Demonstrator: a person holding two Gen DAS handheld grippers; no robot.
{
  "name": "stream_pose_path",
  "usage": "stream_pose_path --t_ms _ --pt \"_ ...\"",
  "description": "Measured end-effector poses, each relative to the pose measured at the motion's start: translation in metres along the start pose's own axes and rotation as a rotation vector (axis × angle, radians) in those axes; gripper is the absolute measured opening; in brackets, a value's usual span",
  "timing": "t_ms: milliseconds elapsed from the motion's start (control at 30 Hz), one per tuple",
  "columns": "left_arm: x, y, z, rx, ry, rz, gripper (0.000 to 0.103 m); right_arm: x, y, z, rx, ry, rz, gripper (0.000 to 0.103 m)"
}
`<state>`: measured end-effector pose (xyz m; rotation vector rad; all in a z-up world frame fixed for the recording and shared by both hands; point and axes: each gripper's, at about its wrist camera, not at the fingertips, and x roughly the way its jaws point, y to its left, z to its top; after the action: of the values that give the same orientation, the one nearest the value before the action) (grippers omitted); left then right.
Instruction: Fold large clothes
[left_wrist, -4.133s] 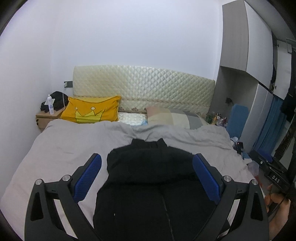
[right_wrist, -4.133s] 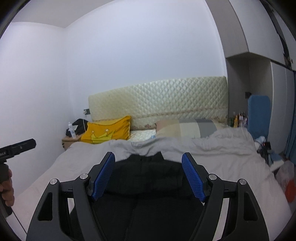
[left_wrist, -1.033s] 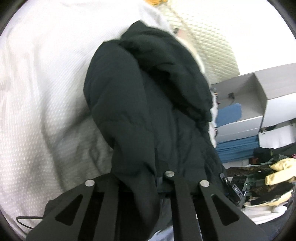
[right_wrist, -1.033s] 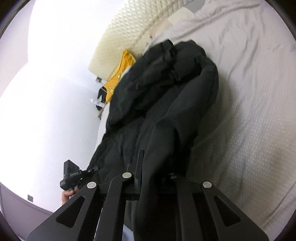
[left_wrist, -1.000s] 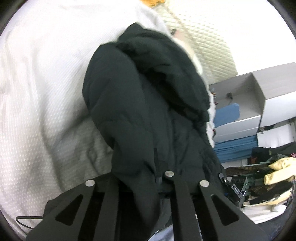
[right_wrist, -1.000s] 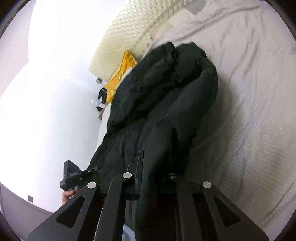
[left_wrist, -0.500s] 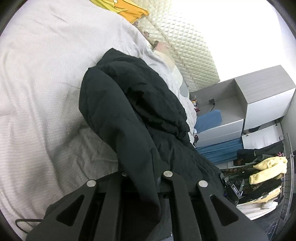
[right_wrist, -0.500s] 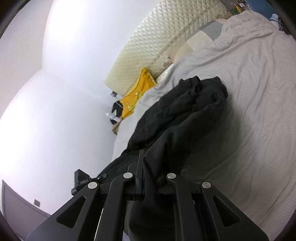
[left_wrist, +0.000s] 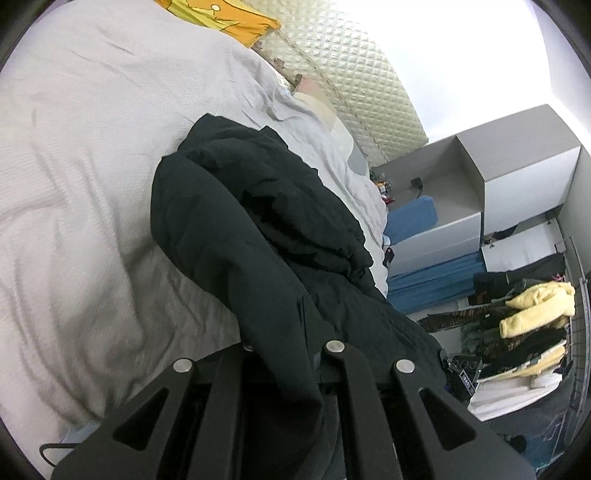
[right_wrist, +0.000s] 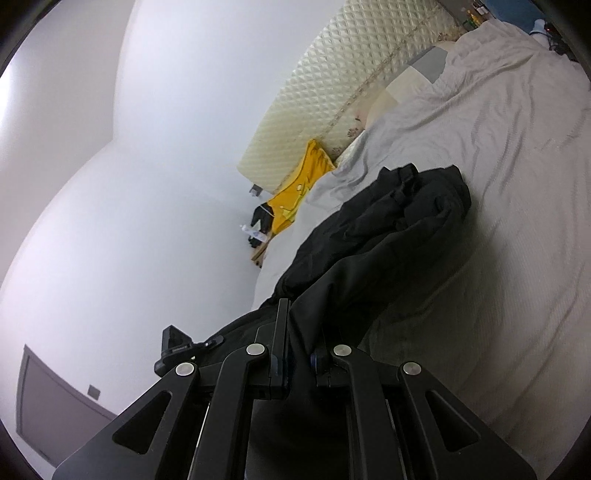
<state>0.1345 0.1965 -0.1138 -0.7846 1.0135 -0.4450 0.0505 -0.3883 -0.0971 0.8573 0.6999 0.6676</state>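
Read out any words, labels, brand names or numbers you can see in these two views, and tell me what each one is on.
None can be read for certain.
Small black device beside the black jacket: pale marking, too small to read.
Black device in the right wrist view: white lettering, too blurred to read.
Yellow pillow: a drawn design, no words.

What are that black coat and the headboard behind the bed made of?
The coat looks like matte, padded synthetic fabric, perhaps nylon or polyester: it bulges softly and shows faint stitch lines, with little sheen. The headboard seems cream quilted upholstery, maybe faux leather or satin: diamond tufting with a slight gloss. Neither is certain from looks alone.
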Motion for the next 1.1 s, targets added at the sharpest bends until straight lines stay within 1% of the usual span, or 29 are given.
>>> stream_pose_path --t_ms 133,233,333,400,533,733,867,967,1033,1100 --pt "-0.014 -0.009 -0.014 0.018 0.011 0.01 0.004 -0.021 0.011 -0.016 -0.019 -0.006 0.022 0.006" --pt "-0.018 -0.013 -0.019 0.026 0.022 0.023 0.004 -0.03 0.011 -0.023 -0.003 -0.015 0.03 0.007" --pt "-0.013 -0.014 -0.015 0.02 0.031 0.039 0.004 -0.025 0.008 -0.02 0.004 -0.014 0.03 0.008" --pt "-0.008 -0.014 -0.007 0.009 0.032 0.046 0.005 -0.022 0.003 -0.014 0.016 -0.018 0.036 0.008" --pt "0.003 -0.014 0.013 -0.011 0.034 0.061 0.005 -0.009 -0.007 0.006 0.037 -0.03 0.029 0.009" --pt "0.023 -0.003 0.055 -0.059 0.027 0.121 0.007 0.021 -0.032 0.052 0.11 -0.052 0.007 0.009" --pt "0.037 0.005 0.082 -0.092 0.015 0.168 0.008 0.049 -0.055 0.094 0.157 -0.067 -0.057 0.009" --pt "0.049 0.011 0.1 -0.118 0.006 0.2 0.009 0.067 -0.072 0.116 0.208 -0.069 -0.08 0.009" --pt "0.058 0.011 0.11 -0.115 0.013 0.225 0.009 0.082 -0.084 0.134 0.229 -0.069 -0.107 0.009" --pt "0.068 0.012 0.122 -0.114 0.021 0.259 0.012 0.093 -0.094 0.145 0.257 -0.068 -0.12 0.009"
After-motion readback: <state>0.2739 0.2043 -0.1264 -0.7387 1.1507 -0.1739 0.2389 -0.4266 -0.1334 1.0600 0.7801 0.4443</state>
